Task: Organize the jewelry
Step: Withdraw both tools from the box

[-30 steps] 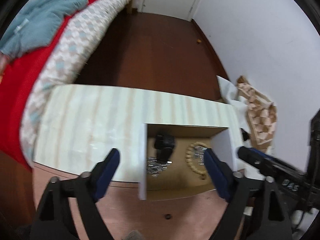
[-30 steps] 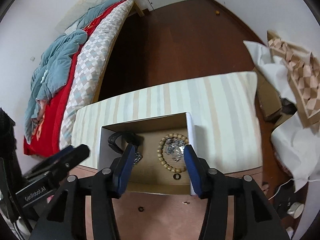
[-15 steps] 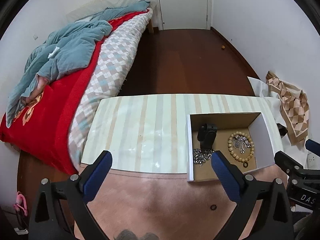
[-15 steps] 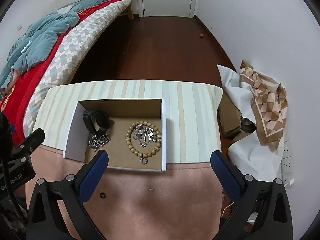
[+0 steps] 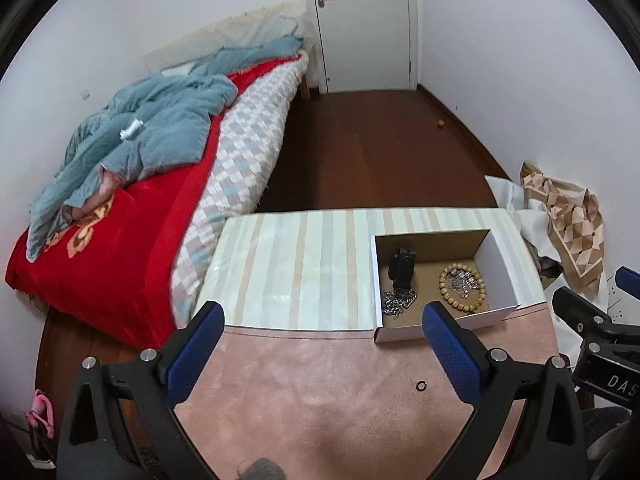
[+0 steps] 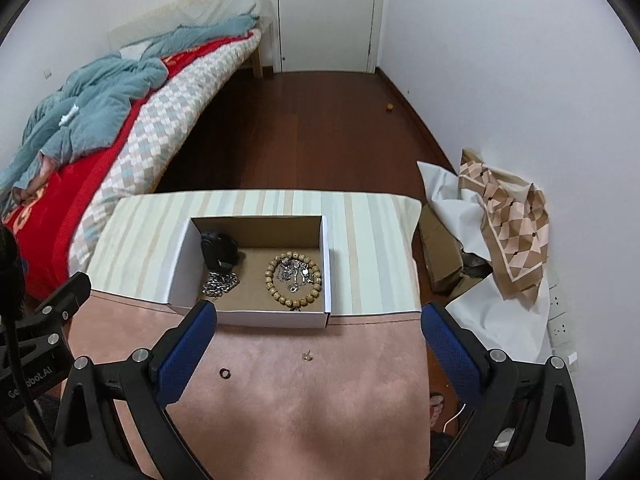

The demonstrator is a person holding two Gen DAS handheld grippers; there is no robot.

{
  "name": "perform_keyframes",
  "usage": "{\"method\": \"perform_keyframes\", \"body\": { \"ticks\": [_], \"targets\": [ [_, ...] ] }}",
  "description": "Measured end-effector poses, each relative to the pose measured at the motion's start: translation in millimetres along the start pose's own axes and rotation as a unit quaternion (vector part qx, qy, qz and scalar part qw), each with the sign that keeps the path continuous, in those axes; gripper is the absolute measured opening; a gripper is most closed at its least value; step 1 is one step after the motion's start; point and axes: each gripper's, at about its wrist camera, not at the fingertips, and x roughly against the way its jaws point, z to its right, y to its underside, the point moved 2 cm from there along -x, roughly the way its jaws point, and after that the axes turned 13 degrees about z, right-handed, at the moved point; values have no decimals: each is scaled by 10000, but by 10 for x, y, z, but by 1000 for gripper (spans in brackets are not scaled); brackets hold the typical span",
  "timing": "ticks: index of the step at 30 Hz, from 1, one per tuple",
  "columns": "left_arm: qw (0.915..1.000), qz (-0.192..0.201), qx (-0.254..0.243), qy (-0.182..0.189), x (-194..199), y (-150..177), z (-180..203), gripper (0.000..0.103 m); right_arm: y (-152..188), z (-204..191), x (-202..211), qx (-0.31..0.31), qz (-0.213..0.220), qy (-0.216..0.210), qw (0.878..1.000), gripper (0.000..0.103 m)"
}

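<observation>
A white cardboard box (image 5: 502, 254) (image 6: 182, 264) sits on the striped cloth of the table. It holds a black strap (image 5: 402, 266) (image 6: 216, 250), a silver chain (image 5: 394, 304) (image 6: 218, 283) and a wooden bead bracelet (image 5: 442, 280) (image 6: 269, 276) ringed around a silver necklace (image 6: 294, 272). On the pink cloth in front of the box lie a small dark ring (image 5: 420, 385) (image 6: 225, 373) and a tiny earring (image 6: 307, 356). My left gripper (image 5: 322, 314) hangs open and empty above the pink cloth, left of the box. My right gripper (image 6: 320, 312) is wide open, empty, above the box's near wall.
A bed (image 5: 120, 240) with a red cover and blue blanket runs along the left. Dark wood floor leads to a white door (image 6: 328, 16) at the back. Crumpled paper and a patterned cloth (image 6: 508, 204) lie by the right wall, beside a power strip (image 6: 560, 320).
Both grippers have drawn back and upward from the box, which now looks smaller. The right jaws, narrow over the bracelet a second ago, have spread wide; the left widened slightly.
</observation>
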Motion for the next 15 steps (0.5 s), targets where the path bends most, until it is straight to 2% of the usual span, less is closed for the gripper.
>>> {"method": "perform_keyframes", "body": {
  "ticks": [10,15],
  "targets": [
    [9993,286,223,103,477,-39,-26,101,-24,-18,616,0,421,45,9991,103],
    [9987,400,300,79,612,-33,-30,101,-40,-5,785,-33,524,2,9986,103]
  ]
}}
